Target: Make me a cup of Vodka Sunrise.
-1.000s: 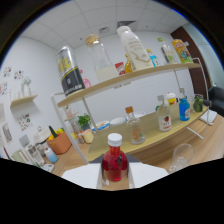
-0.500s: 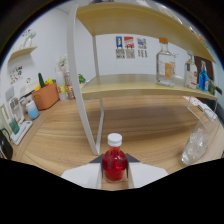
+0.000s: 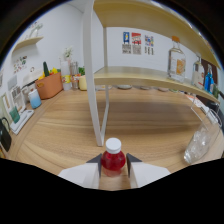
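The gripper (image 3: 113,167) is seen closed about a small red bottle with a white cap (image 3: 113,159); both fingers are pressed against its sides, and the bottle is held upright between them. The red liquid is judged to be the syrup for the drink, and the upright hold is judged to be meant to keep the contents level while the bottle is carried. The cap is seen in place, so pouring is judged not yet begun.

Beyond the fingers and off to one side, a clear glass (image 3: 199,145) is noted standing on the wooden table (image 3: 75,130), well apart from the bottle. It is judged to be the vessel meant for the drink. Whether anything is in it cannot be told.

Ahead of the gripper, a white post of a shelf unit (image 3: 96,75) is seen rising from the table. On the lower shelf board (image 3: 145,77) a clear spirit bottle (image 3: 176,62) is stood, with further bottles beside it that are too small to identify.

Further off, an orange pot (image 3: 49,86) and small containers are set near the wall. Small posters (image 3: 136,42) are fixed to the white wall behind the shelf.
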